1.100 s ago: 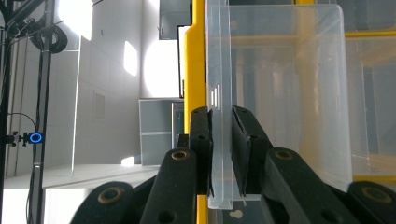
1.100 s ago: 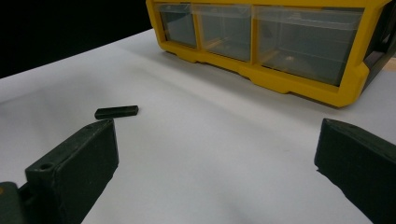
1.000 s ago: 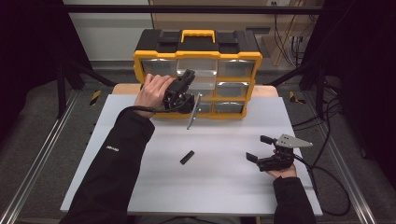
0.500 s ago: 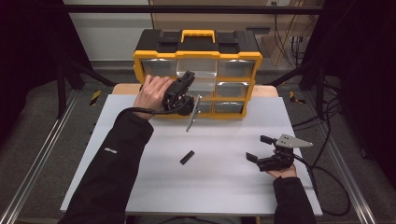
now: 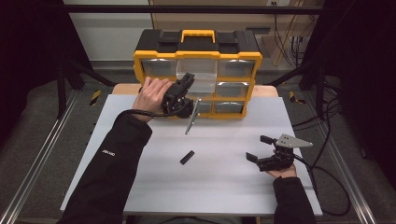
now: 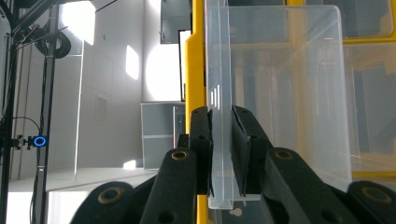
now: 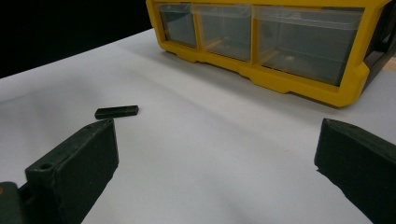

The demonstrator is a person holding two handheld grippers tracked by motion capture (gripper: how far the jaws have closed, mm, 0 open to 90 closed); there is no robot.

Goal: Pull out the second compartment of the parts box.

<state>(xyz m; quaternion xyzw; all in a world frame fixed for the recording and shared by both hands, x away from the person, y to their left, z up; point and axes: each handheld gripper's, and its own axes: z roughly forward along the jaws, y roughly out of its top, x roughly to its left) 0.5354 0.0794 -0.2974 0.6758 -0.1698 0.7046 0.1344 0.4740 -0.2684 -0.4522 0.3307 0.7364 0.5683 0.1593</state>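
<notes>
A yellow and black drawer organizer (image 5: 198, 55) stands at the table's far edge. One clear drawer (image 5: 199, 77) of its middle column sticks out toward me. My left gripper (image 5: 187, 84) is up against it. In the left gripper view my left gripper (image 6: 223, 119) is shut on a thin front wall of the clear drawer (image 6: 289, 93), both pads pressed against the plastic. My right gripper (image 5: 259, 148) rests low at the table's right, open with nothing between its jaws. In the right gripper view my right gripper (image 7: 217, 135) faces the organizer (image 7: 280, 79).
A small black block (image 5: 187, 157) (image 7: 116, 111) lies flat mid-table, left of the right gripper. A grey metal strip (image 5: 192, 116) slants from the organizer's lower drawers onto the white table (image 5: 224, 186). Cables trail off the right edge.
</notes>
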